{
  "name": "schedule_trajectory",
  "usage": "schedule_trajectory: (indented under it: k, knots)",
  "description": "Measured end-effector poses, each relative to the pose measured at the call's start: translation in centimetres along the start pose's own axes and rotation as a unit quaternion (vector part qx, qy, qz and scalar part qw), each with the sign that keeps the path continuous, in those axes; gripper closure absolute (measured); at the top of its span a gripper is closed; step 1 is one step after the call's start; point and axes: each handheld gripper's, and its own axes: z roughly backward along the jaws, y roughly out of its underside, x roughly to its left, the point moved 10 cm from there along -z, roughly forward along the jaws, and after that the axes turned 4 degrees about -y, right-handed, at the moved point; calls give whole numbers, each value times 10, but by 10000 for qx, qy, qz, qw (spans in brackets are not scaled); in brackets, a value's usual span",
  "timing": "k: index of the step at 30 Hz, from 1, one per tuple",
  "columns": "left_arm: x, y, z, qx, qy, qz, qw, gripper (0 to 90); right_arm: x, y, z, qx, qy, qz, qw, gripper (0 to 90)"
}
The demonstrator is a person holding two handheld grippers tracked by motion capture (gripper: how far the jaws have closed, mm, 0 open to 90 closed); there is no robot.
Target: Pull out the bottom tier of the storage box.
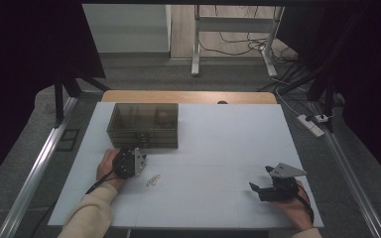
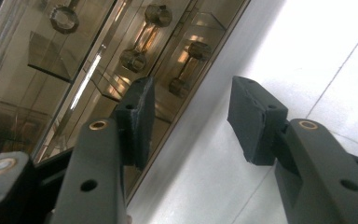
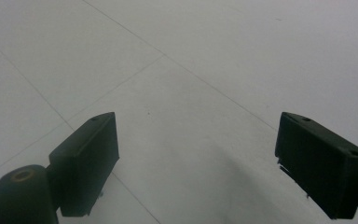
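Drawers of the smoked clear organizer box face your left gripper, which hovers just in front of the box's lower front edge on the white table. In the left gripper view its jaws stand apart with nothing between them, near the small drawer knobs but not touching any of them. A small pale object lies on the table just to the right of your left hand; what it is cannot be made out. Your right gripper rests well apart near the table's right front corner, jaws spread wide and empty over the bare surface.
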Motion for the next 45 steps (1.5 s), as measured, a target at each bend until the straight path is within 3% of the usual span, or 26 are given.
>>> schedule_trajectory:
  k: [35,45]
  knots:
    - [3,-3,-11,15,-214,-95,9997,604,0,0,0,9,-12,-2,10000,135]
    - [3,-2,-11,99,-207,-293,9993,642,0,0,-1,9,-15,-5,10000,135]
